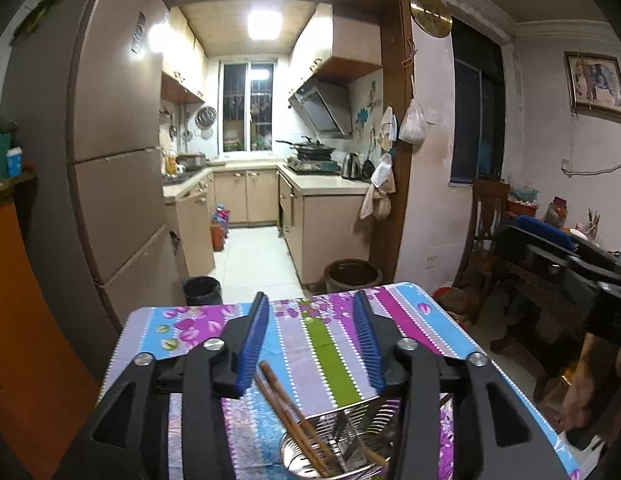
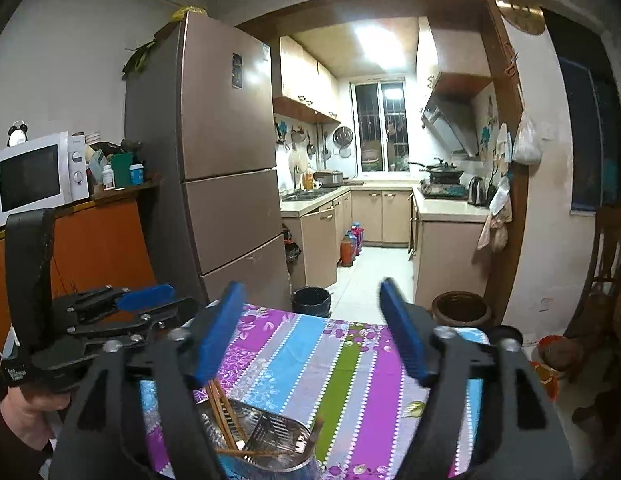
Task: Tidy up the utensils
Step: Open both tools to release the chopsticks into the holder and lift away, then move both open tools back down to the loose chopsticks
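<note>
A shiny metal utensil holder (image 1: 342,436) stands on the table with the striped floral cloth (image 1: 306,340), close below my grippers. Brown chopsticks (image 1: 286,404) lean out of its left side. It also shows in the right wrist view (image 2: 266,436) with chopsticks (image 2: 222,412) in it. My left gripper (image 1: 310,300) is open and empty, raised above the holder. My right gripper (image 2: 312,288) is open and empty, also above the holder. The left gripper shows at the left of the right wrist view (image 2: 146,300).
A fridge (image 2: 226,160) stands beyond the table's left. A black bin (image 2: 310,300) and a brown clay pot (image 2: 460,306) sit on the floor past the far edge. A microwave (image 2: 34,178) is on an orange cabinet. A wooden chair (image 1: 486,216) stands right.
</note>
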`<state>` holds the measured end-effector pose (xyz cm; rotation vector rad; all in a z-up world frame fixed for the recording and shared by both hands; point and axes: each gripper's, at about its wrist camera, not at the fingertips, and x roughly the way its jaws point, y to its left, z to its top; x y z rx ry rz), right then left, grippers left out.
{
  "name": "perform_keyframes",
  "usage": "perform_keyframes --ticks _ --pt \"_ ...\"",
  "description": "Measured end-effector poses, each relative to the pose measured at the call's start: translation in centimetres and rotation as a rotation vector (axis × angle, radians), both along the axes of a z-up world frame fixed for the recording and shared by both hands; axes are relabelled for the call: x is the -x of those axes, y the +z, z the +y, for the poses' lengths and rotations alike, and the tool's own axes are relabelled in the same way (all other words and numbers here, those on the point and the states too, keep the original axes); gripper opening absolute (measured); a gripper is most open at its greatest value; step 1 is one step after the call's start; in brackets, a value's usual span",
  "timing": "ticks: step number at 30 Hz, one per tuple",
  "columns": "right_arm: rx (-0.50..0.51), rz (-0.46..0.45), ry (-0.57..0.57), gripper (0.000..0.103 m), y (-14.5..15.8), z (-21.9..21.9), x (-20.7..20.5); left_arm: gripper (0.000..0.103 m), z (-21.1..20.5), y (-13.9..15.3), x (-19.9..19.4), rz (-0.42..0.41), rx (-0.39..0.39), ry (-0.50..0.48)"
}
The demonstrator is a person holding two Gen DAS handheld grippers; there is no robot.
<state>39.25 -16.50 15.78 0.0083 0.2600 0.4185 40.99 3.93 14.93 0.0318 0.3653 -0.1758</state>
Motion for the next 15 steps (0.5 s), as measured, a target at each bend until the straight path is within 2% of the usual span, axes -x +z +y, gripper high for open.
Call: perform_keyframes --ticks 5,8,15 --pt "0.017 -0.074 -0.016 0.077 1.1 -1.3 4.5 0.062 0.9 1.1 5.5 -0.099 -0.028 0.024" --pt "0.002 -0.115 -0.025 0.085 1.5 -2.4 7.7 0.069 1.5 1.6 9.8 -0.156 -0.027 0.028" --pt "0.016 -0.168 0.002 0.090 0.7 -3.2 15.4 0.076 1.4 0.7 20.5 -0.269 -0.065 0.010"
